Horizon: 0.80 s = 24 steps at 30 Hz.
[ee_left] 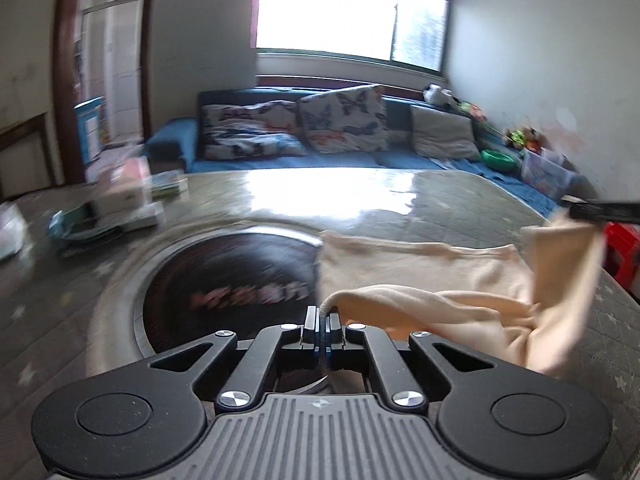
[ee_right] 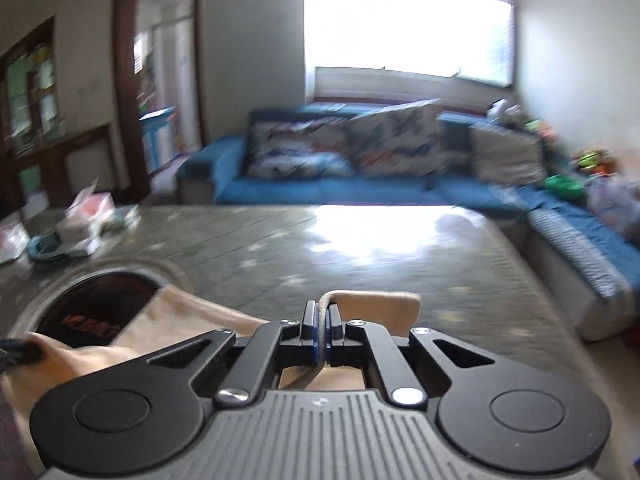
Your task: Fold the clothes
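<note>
A cream cloth garment [ee_left: 432,276] lies on the grey-green table, partly over a round black inset. My left gripper [ee_left: 322,320] is shut on one edge of the cloth, lifting it off the table. My right gripper [ee_right: 322,316] is shut on another edge of the same cloth [ee_right: 376,306]. The right gripper's tip shows at the far right of the left wrist view [ee_left: 600,211], holding a raised corner. The left gripper's tip shows at the left edge of the right wrist view [ee_right: 16,354]. The cloth hangs slack between them.
A round black inset [ee_left: 236,280] with red lettering sits in the table [ee_left: 360,196]. Boxes and packets [ee_left: 116,200] clutter the table's far left. A blue sofa [ee_left: 320,156] with cushions stands behind it. A red stool [ee_left: 624,252] is at the right.
</note>
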### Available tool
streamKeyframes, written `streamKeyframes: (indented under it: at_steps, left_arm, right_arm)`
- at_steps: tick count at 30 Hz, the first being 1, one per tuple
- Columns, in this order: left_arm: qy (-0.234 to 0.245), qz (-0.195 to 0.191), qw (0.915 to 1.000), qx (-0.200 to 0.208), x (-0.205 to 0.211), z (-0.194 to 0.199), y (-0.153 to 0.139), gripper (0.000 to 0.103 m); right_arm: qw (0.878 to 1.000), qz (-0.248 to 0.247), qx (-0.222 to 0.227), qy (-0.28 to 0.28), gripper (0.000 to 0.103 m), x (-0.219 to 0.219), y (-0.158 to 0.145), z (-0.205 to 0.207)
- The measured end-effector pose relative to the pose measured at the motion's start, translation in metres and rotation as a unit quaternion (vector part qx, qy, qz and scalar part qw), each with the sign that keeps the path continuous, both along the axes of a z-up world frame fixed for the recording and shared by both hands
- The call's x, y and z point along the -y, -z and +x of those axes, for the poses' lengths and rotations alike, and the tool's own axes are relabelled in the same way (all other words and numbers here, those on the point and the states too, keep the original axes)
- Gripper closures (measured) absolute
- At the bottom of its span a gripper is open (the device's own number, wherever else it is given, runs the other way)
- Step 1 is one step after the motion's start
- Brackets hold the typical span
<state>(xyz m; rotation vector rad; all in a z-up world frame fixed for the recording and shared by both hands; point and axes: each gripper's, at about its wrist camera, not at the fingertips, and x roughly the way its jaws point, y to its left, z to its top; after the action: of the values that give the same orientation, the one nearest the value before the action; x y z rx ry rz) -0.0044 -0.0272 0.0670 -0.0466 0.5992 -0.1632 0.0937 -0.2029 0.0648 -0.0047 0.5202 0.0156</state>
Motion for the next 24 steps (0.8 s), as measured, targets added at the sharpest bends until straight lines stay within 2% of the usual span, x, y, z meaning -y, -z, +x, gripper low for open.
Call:
streamKeyframes:
  at_steps: [6,9,12,14,18,19,22,24]
  left_arm:
    - [-0.040,-0.017,0.9985,-0.034,-0.040,-0.043,0.012,0.100]
    - [-0.048,-0.013,0.9972,-0.055,-0.048,-0.059,0.023,0.100]
    - [-0.045,-0.007,0.9954,-0.085,-0.047,-0.069,0.036,0.100]
    - [-0.043,0.012,0.9951,-0.088,-0.044,-0.072,0.038,0.094]
    - [-0.013,0.057,0.9967,-0.057,-0.031,-0.082,0.028,0.092]
    - [-0.004,0.069,0.9965,-0.047,-0.027,-0.084,0.026,0.092]
    - [0.026,0.097,0.9948,-0.021,-0.014,-0.091,0.019,0.091]
    - [0.051,0.103,0.9934,-0.006,-0.004,-0.094,0.016,0.090]
  right_arm:
    - [0.994,0.000,0.017,0.108,0.100,0.068,0.004,-0.069]
    - [0.987,0.016,-0.010,0.160,0.100,0.104,0.024,-0.094]
    - [0.979,0.010,-0.046,0.197,0.100,0.127,0.049,-0.104]
    - [0.977,0.043,-0.074,0.197,0.100,0.141,0.063,-0.106]
    - [0.975,0.012,-0.092,0.201,0.094,0.142,0.068,-0.110]
    - [0.975,0.007,-0.092,0.202,0.090,0.141,0.068,-0.111]
    - [0.973,-0.014,-0.087,0.211,0.088,0.136,0.062,-0.113]
    - [0.972,-0.024,-0.078,0.218,0.083,0.133,0.058,-0.116]
